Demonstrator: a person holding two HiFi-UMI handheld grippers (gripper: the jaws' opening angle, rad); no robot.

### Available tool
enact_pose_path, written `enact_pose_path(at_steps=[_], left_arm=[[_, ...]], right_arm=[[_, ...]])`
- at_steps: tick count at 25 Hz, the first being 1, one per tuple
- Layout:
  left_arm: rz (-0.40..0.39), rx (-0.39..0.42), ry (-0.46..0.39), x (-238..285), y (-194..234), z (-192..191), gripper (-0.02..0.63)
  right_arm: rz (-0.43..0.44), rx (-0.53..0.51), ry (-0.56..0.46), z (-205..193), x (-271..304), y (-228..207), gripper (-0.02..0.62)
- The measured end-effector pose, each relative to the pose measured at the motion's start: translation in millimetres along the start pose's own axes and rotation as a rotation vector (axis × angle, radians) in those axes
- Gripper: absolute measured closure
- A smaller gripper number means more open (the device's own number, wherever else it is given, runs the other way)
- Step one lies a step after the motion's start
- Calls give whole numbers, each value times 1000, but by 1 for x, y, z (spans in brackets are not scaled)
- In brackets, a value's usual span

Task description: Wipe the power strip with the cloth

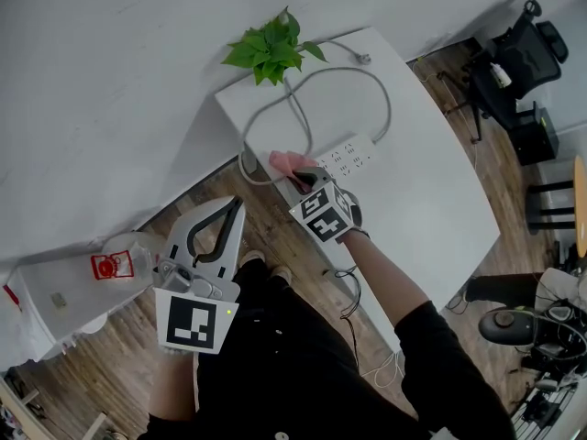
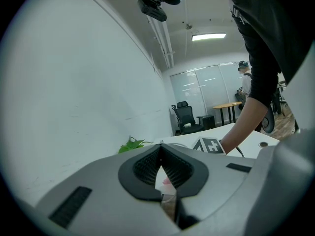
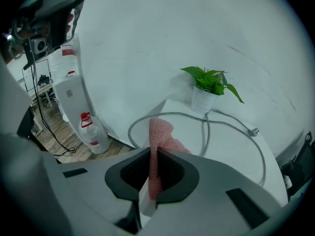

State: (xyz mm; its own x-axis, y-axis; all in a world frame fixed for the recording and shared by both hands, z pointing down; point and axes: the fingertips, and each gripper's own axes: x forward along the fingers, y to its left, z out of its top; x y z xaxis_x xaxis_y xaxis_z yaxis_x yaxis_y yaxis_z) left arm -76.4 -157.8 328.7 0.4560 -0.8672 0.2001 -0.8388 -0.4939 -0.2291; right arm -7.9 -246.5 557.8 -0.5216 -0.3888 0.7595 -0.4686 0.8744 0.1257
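A white power strip point(image 1: 352, 155) lies on the white table point(image 1: 440, 200), its grey cable point(image 1: 303, 99) looping toward the plant. My right gripper point(image 1: 304, 178) is shut on a pink cloth point(image 1: 287, 161), which hangs over the strip's left end. In the right gripper view the cloth point(image 3: 157, 146) stands up between the closed jaws of the right gripper point(image 3: 153, 173), and the gripper's body hides the strip. My left gripper point(image 1: 236, 206) hovers off the table over the wooden floor, shut and empty. In the left gripper view the jaws of the left gripper point(image 2: 161, 151) meet with nothing between them.
A small potted plant point(image 1: 271, 49) stands at the table's far end, also seen as the plant point(image 3: 209, 85). The cable's plug point(image 1: 364, 59) lies near it. A water bottle point(image 1: 117, 262) and a white cabinet point(image 1: 55, 301) stand left. Office chairs point(image 1: 523, 49) are at the right.
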Motion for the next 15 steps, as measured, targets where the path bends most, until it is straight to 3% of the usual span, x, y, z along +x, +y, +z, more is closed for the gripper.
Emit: enact_pose_path(at_steps=[8,15], left_arm=[[2,1,-2,-4,-2,1,592],[-16,13,-20,-3,-6,11,592]], right_arm=[[-1,16,-21,6,-5,5,548],[-106,67,-108,21,-40,-16,548]])
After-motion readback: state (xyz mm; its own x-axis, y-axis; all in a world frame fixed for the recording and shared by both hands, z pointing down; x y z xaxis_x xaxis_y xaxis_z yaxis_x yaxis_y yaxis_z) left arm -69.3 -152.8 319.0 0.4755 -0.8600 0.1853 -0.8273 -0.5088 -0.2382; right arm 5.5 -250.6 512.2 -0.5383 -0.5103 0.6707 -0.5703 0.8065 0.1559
